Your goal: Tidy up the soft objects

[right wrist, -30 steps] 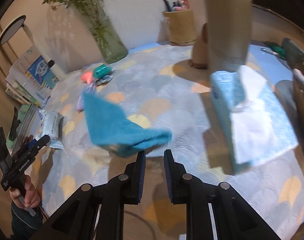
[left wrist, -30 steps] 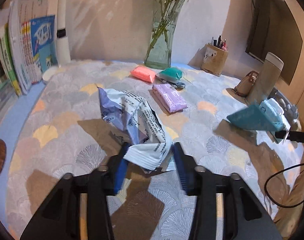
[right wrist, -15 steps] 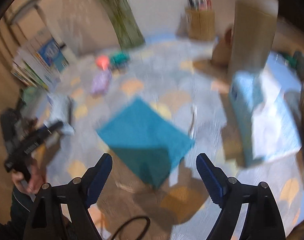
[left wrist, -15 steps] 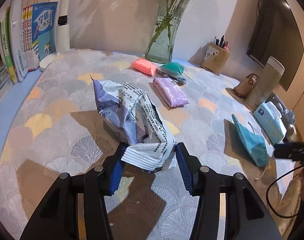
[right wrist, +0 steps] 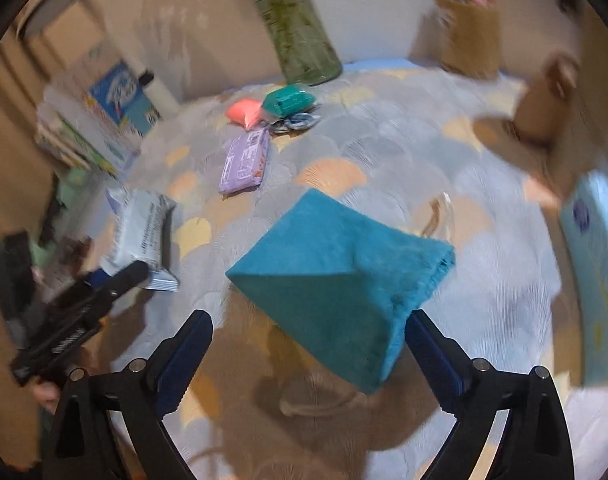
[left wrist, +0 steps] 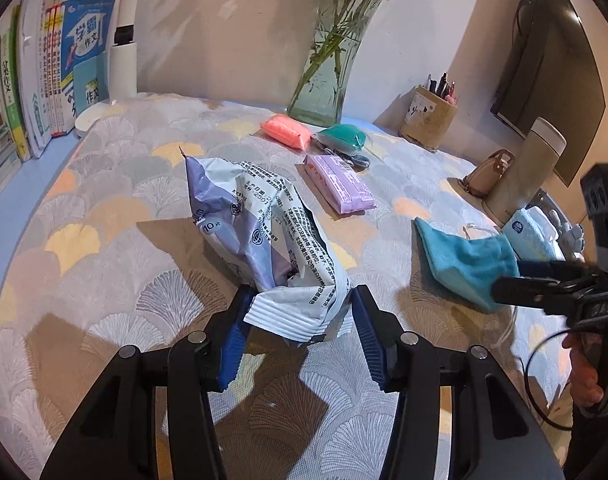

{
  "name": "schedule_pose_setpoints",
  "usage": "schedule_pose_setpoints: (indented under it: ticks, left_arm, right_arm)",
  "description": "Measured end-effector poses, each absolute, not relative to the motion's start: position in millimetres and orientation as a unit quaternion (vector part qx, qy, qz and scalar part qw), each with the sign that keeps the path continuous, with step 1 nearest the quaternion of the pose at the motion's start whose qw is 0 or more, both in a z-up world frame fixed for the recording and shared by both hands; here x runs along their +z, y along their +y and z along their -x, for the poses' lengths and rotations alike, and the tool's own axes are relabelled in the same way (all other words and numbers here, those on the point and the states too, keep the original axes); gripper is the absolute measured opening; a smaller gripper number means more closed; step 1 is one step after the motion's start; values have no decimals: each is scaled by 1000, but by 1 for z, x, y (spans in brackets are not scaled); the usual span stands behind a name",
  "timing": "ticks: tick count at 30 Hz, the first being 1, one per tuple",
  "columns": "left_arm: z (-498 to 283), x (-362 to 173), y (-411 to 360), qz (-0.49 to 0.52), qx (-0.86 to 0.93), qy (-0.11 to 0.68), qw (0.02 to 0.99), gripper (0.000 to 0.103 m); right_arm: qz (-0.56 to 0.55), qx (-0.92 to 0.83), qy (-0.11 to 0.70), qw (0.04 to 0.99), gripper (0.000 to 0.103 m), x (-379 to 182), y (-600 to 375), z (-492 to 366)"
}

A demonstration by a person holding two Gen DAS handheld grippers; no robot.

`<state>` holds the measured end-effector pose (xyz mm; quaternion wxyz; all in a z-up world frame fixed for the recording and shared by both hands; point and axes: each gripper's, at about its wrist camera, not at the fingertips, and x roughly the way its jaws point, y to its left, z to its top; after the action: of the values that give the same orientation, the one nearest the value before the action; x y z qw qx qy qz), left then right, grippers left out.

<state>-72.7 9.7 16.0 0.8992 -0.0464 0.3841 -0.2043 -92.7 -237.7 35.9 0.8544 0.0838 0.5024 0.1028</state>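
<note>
A crumpled white and purple soft pack (left wrist: 264,236) lies on the patterned cloth, its near end between the fingers of my left gripper (left wrist: 300,332), which touch or nearly touch it; it also shows in the right wrist view (right wrist: 142,236). A teal cloth pouch (right wrist: 339,276) lies on the cloth in front of my right gripper (right wrist: 307,344), which is wide open around its near corner. The pouch also shows in the left wrist view (left wrist: 463,260). A purple pack (left wrist: 337,188), an orange pack (left wrist: 286,130) and a green pack (left wrist: 341,138) lie farther back.
A glass vase with stems (left wrist: 331,60) and a pen holder (left wrist: 429,116) stand at the back. Books (left wrist: 44,80) line the left edge. A beige flask (left wrist: 527,172), a small brown bag (left wrist: 487,176) and a light blue tissue pack (left wrist: 535,236) are at the right.
My right gripper let go of the teal pouch, opened wide and dropped it on the cloth. My left gripper stayed at the white and purple pack and moved slightly closer.
</note>
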Motion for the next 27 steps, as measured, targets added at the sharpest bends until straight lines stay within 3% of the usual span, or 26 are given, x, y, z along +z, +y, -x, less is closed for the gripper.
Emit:
schedule_pose_setpoints:
  ticks: [6,12,15,17,19,21,22,24,27]
  left_arm:
    - [71,15,11,52,-208,387,897,48]
    - [70,14,12,59,-211,390,895,48]
    - [69,14,11,58,-208,393,894,48]
    - [67,15,10,57,-207,398,892,48]
    - [63,17,11,65,-206,403,889,48]
    - [59,19,9,75,-199,415,885,65]
    - [59,19,9,76,-199,413,885,80]
    - [60,22,5,72,-190,402,893,82]
    - [52,21,3,76,-185,407,891,80]
  right_arm:
    - [134,88,529,833,97,32,-183,78]
    - [111,93,558,817,95,12,-191,57]
    - [50,89,556,825,86,3,-211,54]
    - [27,90,537,839,72,8,-224,59]
    - [29,83,526,846,50,12,-231,64]
    - [33,79,517,851,37,15,-235,68]
    - [34,77,511,855,27,18,-237,71]
    - [30,76,497,864,20,26,-238,80]
    - [21,94,486,869,19,33,-233,88]
